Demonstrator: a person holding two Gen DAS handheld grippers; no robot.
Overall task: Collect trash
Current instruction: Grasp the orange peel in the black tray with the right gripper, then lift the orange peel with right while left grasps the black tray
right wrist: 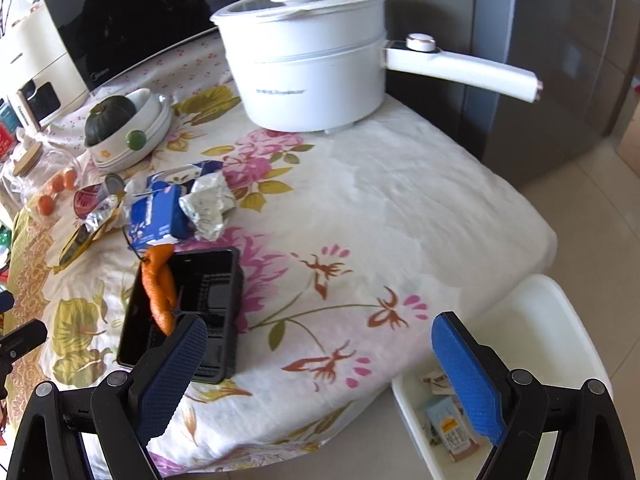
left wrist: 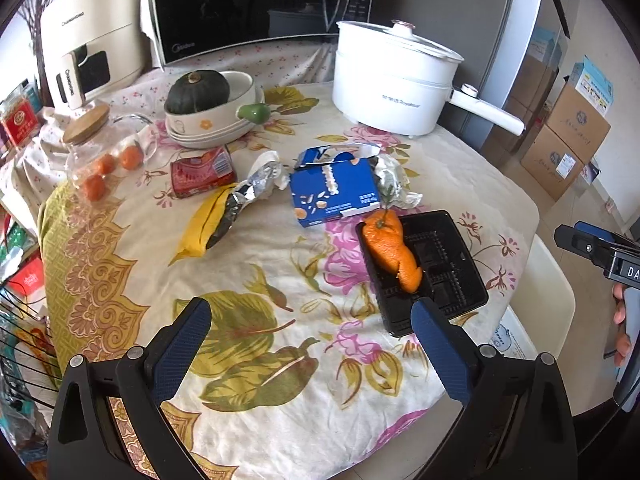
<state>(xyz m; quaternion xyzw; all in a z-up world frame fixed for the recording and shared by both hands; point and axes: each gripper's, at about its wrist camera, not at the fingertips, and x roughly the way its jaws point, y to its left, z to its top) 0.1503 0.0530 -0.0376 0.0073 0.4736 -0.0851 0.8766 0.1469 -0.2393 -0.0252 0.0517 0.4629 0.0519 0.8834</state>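
Observation:
Trash lies on the floral tablecloth (left wrist: 280, 264): an orange peel (left wrist: 394, 250) on a black plastic tray (left wrist: 444, 268), a blue carton (left wrist: 334, 194), crumpled foil (left wrist: 394, 174), a yellow wrapper with foil (left wrist: 224, 210) and a red packet (left wrist: 202, 172). My left gripper (left wrist: 312, 320) is open and empty, above the cloth in front of the tray. My right gripper (right wrist: 320, 340) is open and empty over the table's near edge, right of the tray (right wrist: 188, 312) and peel (right wrist: 160, 288). A white bin (right wrist: 520, 360) with some trash stands on the floor below.
A white electric pot (left wrist: 394, 80) with a long handle, a bowl holding a green squash (left wrist: 198, 92), a glass jar with small oranges (left wrist: 104, 152), a microwave (left wrist: 256, 0) and an air fryer (left wrist: 92, 36) stand at the back. Cardboard boxes (left wrist: 568, 140) sit on the floor.

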